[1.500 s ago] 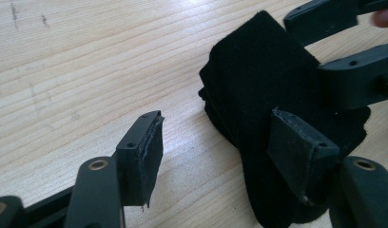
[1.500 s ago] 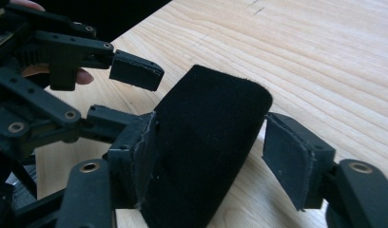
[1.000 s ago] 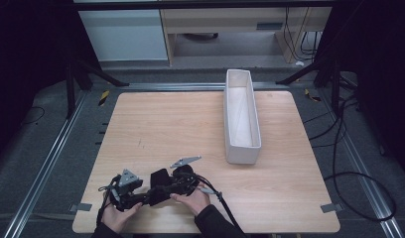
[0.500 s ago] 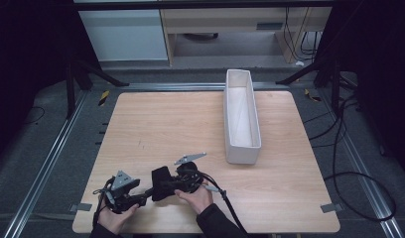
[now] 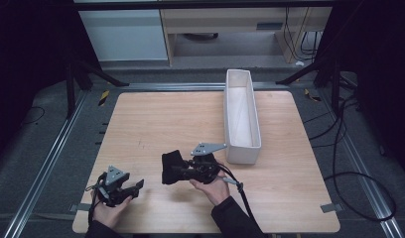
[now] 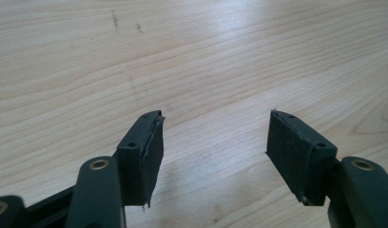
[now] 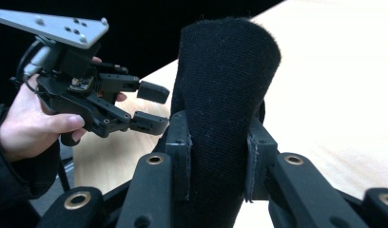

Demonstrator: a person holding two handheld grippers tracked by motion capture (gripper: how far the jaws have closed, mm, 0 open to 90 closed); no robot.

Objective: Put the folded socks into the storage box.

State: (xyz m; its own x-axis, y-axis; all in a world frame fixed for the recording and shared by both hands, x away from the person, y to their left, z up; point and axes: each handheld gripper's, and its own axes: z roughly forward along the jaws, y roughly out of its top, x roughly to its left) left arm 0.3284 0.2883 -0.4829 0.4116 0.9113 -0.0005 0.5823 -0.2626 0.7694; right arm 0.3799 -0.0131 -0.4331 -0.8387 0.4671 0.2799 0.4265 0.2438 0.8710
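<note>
A: Why is the black cloth [image 7: 225,90] up off the desk [image 5: 156,124]?

B: The right gripper [image 7: 216,156] squeezes it from both sides, maybe to carry it to the white box [image 5: 242,116]. The cloth is near the box's close end, off to its left.

A: And the left gripper [image 6: 213,152]?

B: Its jaws stand wide apart with nothing in them. It waits farther left of the box.

The right gripper [image 5: 171,170] has closed on the black cloth [image 5: 170,166] and lifted it off the table [image 5: 156,119]; the left gripper [image 5: 138,186] now lies apart, beyond its jaws.
</note>
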